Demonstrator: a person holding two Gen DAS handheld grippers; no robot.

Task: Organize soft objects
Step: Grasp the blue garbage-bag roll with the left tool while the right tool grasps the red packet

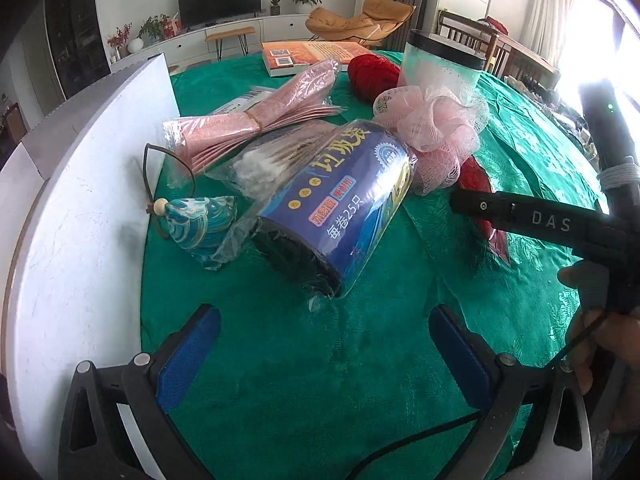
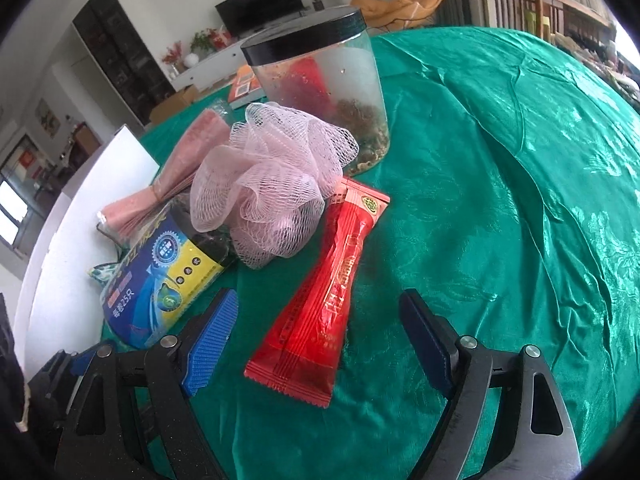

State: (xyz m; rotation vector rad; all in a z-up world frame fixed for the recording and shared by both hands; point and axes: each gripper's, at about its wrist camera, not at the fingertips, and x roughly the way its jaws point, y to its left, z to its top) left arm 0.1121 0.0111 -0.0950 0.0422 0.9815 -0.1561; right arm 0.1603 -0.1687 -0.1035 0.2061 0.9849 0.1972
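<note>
Left wrist view, left gripper (image 1: 324, 344): I had its blue pads spread wide with only green cloth (image 1: 320, 392) between them; nothing was pinched, so I judged it was waiting for a target.
Left wrist view, roll (image 1: 336, 204): the blue bag roll lay on its side just ahead of the pads, in the middle of the heap, the nearest thing for this hand.
Left wrist view, swabs (image 1: 260, 168): a clear bag of cotton swabs was wedged against the roll's far side.
Left wrist view, pouch (image 1: 200, 228): a small teal cloth pouch with a bead and cord sat beside the white board (image 1: 80, 240), which walled in the heap on that side.
Left wrist view, sleeves (image 1: 256, 116): a banded pink bundle lay behind the swabs.
Left wrist view, puff (image 1: 436, 128): the pink mesh puff rested against the roll's far end, in front of the jar (image 1: 440, 68).
Left wrist view, right gripper: only its black body reached in from the right, held by a hand (image 1: 592, 320); I could not see its fingertips here.

Right wrist view, right gripper (image 2: 320, 320): fingers stood spread, touching nothing, straddling the near end of the red packet (image 2: 320, 292), so I judged that was my next pick.
Right wrist view, packet: it lay flat on the cloth, its far end under the puff (image 2: 264, 184).
Right wrist view, jar (image 2: 320, 88): upright behind the puff, lid on.
Right wrist view, roll (image 2: 164, 276): left of the packet, partly under the puff.
</note>
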